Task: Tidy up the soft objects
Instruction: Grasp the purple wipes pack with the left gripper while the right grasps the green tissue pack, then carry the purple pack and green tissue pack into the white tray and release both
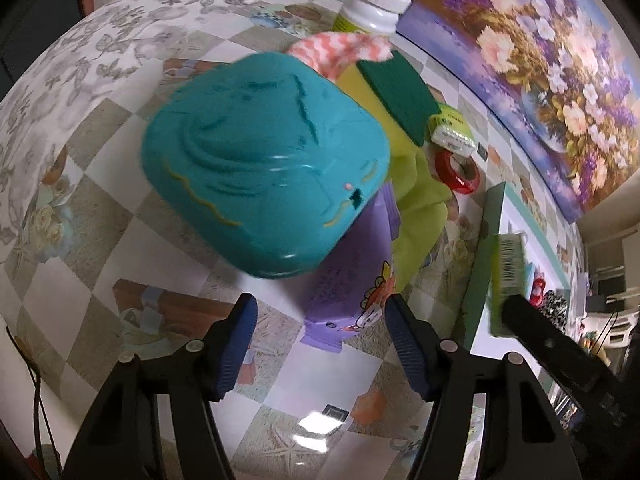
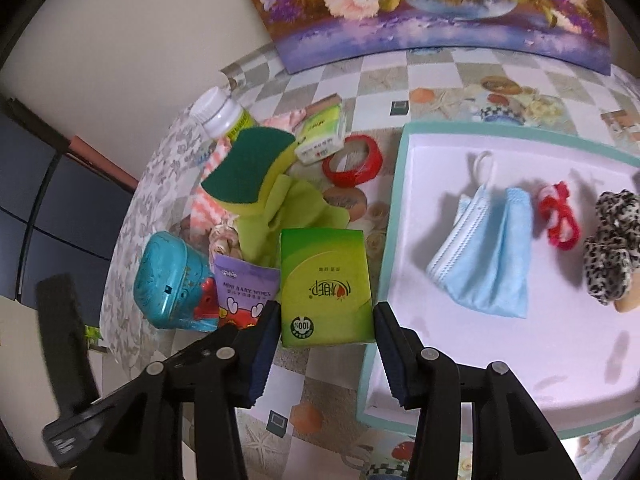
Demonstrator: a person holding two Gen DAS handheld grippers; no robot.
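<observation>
One green rectangular tissue pack (image 2: 326, 284) is held between the pads of the right gripper (image 2: 325, 344), long axis pointing away from the tool, just left of the teal-rimmed white tray (image 2: 394, 208). Likely next: carried rightward over the tray rim. Left gripper (image 1: 320, 344) is wide open w/ nothing held, farther left of the tray.

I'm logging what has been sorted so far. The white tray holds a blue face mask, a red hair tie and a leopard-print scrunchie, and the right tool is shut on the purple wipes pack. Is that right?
One detail is wrong. The right tool grips the green tissue pack, not the purple wipes pack, which lies beside it on the table, as the right wrist view shows. The white tray does hold the blue face mask, red hair tie and leopard-print scrunchie.
</observation>
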